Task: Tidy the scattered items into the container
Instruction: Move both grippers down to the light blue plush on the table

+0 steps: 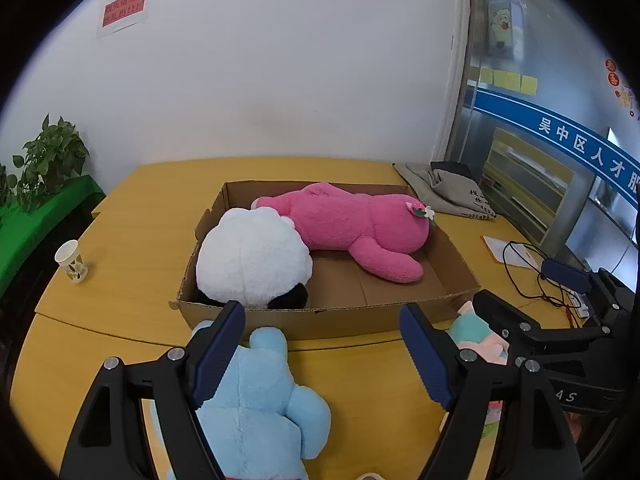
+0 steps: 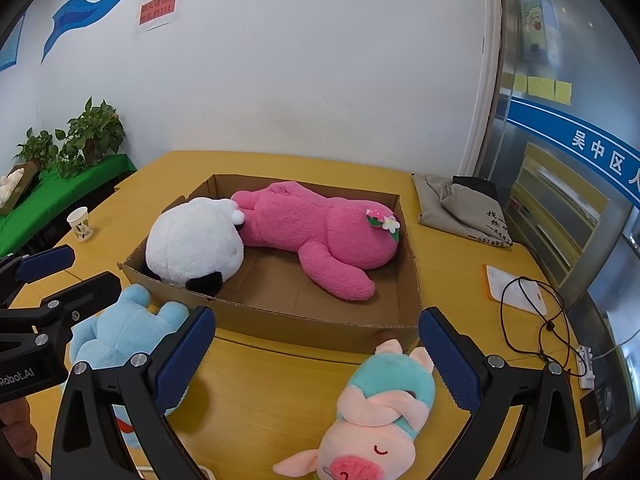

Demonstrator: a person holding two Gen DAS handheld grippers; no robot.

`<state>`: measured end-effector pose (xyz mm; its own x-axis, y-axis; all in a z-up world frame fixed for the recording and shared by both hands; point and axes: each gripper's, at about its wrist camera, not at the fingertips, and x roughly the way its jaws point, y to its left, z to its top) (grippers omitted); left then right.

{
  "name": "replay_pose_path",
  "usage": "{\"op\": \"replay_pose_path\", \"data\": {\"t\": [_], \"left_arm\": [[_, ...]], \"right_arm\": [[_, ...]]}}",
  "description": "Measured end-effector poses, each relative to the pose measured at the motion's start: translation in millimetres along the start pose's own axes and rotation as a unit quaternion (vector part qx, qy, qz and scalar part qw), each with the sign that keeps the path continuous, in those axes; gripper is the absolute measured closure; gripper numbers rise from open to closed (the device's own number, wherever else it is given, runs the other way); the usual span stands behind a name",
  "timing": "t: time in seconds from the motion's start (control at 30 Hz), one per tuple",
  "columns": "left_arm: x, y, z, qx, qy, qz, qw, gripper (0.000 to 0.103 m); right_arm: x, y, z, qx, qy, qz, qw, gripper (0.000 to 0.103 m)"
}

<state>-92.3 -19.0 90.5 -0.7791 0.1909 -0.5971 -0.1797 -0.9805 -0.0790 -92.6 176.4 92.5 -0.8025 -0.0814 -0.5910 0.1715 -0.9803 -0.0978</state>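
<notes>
A shallow cardboard box [image 1: 332, 318] [image 2: 304, 330] sits on the yellow table and holds a white panda plush [image 1: 252, 256] [image 2: 192, 240] and a pink bear plush [image 1: 356, 228] [image 2: 320, 236]. A light blue plush [image 1: 256, 404] [image 2: 124, 332] lies on the table in front of the box, under my open left gripper [image 1: 322, 354]. A pink pig plush in a teal hood [image 2: 380, 408] [image 1: 476, 336] lies between the fingers of my open right gripper [image 2: 318, 356]. Neither gripper holds anything.
A paper cup [image 1: 72, 262] [image 2: 81, 224] stands at the table's left. A grey cloth bag [image 1: 448, 188] [image 2: 460, 208] lies back right. A black cable [image 2: 532, 308] and paper lie at the right edge. Potted plants [image 2: 80, 140] stand on a green shelf at left.
</notes>
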Motion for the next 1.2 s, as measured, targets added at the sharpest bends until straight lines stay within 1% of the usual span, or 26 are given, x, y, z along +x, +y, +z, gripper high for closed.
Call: {"op": "replay_pose_path", "data": {"t": [0.23,0.37,0.43,0.57,0.7,0.87,0.93,1.07,1.17,1.2], "left_arm": [[3.8,2.9,-2.3,0.002,0.001,-0.008,1.0,0.024],[3.7,8.5,-2.5,-0.009,-0.001,-0.019,0.9998,0.024],[4.7,10.9,-2.9,-0.008,0.0,-0.02,0.9998,0.024],[8.1,15.9,-4.6,-0.017,0.007,-0.026,0.9995,0.024],[9.6,18.2,-6.3,-0.013,0.008,-0.025,0.9996,0.024],[9.7,24.8,-10.4,-0.013,0.004,-0.04,0.9991,0.024],[9.3,29.8,-11.8,-0.018,0.004,-0.042,0.9989,0.024],[10.6,43.8,-15.0,-0.019,0.007,-0.036,0.9992,0.024],[13.2,60.7,-19.6,-0.032,0.015,-0.038,0.9987,0.024],[15.0,66.6,-21.6,-0.037,0.02,-0.042,0.9982,0.024]], "right_arm": [[2.9,1.0,-1.9,0.0,0.007,-0.007,1.0,0.0],[4.6,2.2,-2.5,0.0,0.013,-0.003,1.0,0.0],[5.4,2.8,-1.9,-0.002,0.014,-0.009,1.0,0.0],[5.8,4.1,-1.0,0.0,0.015,-0.008,1.0,0.0],[9.4,6.3,-1.2,0.0,0.019,-0.01,1.0,0.0],[15.3,10.1,-4.5,-0.001,0.029,-0.014,0.999,0.0],[16.7,12.1,-5.5,-0.001,0.031,-0.013,0.999,0.0],[21.5,17.6,-8.6,-0.006,0.038,-0.013,0.999,0.0],[24.6,21.4,-13.0,-0.004,0.045,-0.003,0.999,0.0],[26.3,23.0,-15.3,-0.002,0.049,0.006,0.999,0.0]]}}
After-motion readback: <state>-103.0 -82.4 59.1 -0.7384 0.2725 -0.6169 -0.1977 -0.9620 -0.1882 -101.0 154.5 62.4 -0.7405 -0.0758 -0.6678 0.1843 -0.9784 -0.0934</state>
